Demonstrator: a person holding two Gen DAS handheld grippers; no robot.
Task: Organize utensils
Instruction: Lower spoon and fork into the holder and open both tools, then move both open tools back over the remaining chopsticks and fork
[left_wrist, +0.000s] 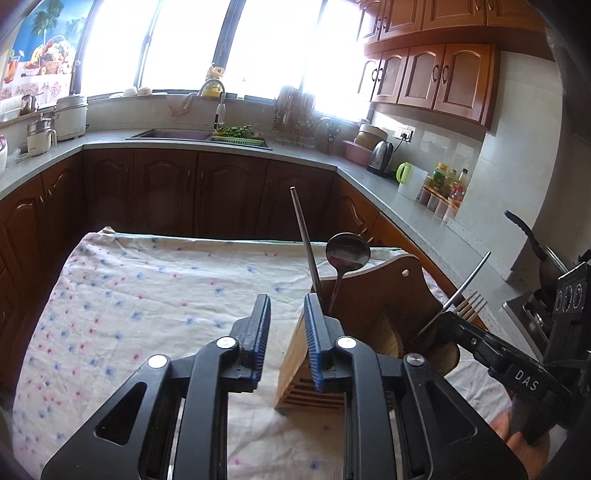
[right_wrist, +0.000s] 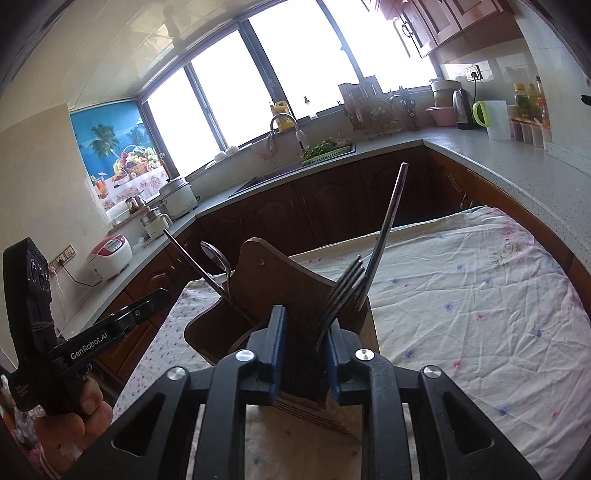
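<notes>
From the left wrist view, the left claw (left_wrist: 287, 325) has its blue-padded fingers standing apart with nothing between them, only the flowered cloth (left_wrist: 147, 295) that covers the tabletop. Its right finger sits just in front of the wooden utensil holder (left_wrist: 354, 295), which stands on the cloth. A spoon (left_wrist: 347, 253) and a thin metal rod (left_wrist: 304, 240), perhaps a chopstick, stick up out of the holder's left compartment, and fork tines (left_wrist: 472, 304) with another thin rod show at its right side. The right claw (left_wrist: 448, 321) reaches in from the right; its body reads "DAS". Whether it is apart cannot be told here.

From the right wrist view, the right claw (right_wrist: 306, 332) is apart, its blue pads either side of the holder's (right_wrist: 280, 280) near edge. A fork (right_wrist: 343, 288) leans tines-up beside its right finger; whether they touch I cannot tell. The spoon (right_wrist: 216, 256) leans at the far left. The left claw's arm (right_wrist: 110, 328), held in a hand (right_wrist: 74, 421), reads "GenRobot.AI".
</notes>
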